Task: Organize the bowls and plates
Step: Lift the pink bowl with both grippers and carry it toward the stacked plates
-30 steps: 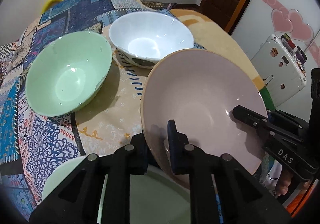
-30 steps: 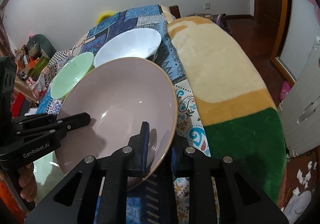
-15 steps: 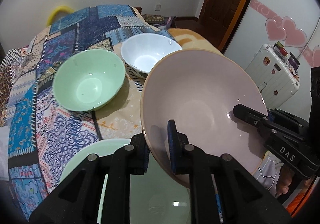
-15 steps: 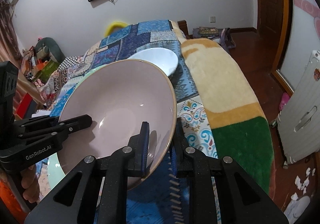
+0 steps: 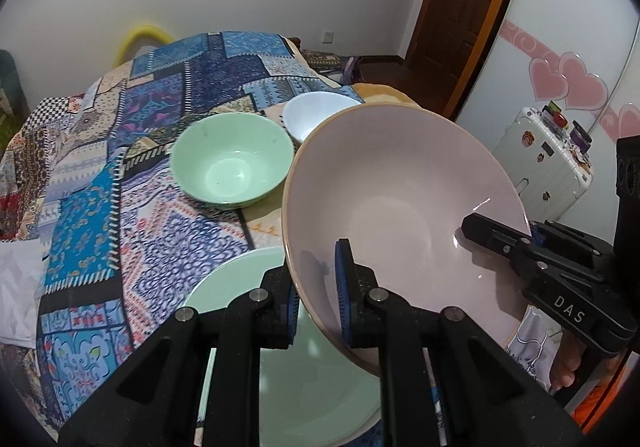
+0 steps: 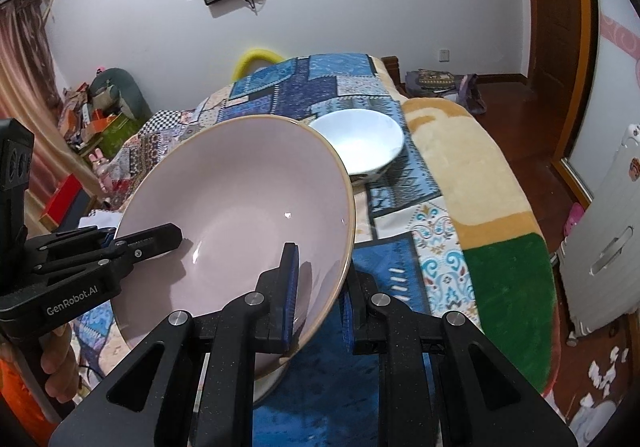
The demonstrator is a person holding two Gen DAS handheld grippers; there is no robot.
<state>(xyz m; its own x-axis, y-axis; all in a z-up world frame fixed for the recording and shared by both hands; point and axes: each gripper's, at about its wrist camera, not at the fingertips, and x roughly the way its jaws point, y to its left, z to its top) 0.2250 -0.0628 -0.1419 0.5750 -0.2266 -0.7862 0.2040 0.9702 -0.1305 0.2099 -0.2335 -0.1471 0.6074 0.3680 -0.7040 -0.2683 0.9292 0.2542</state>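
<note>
Left of the pink bowl, on the patchwork quilt of the bed: a green bowl, upright, and just behind it — nearer the wall — a white bowl, partly hidden by the pink bowl's rim. Below the pink bowl, lying flat on the quilt, a pale green plate. Held clear above that plate and tilted, hollow side toward the cameras: the pink bowl itself, gripped on two opposite edges. At its near left rim, left tongs pinching the wall, one blue pad inside, the other outside. At its right rim, seen from the left wrist view, right tongs clamped on the edge in the same way; fingers of a hand wrapped round the handle under them. To the right of the pink bowl, off the bed, a white suitcase with stickers, standing against a wall with pink hearts. From the right wrist view, same pink bowl in the middle, white bowl beyond its upper right rim, a yellow and green blanket further right.
</note>
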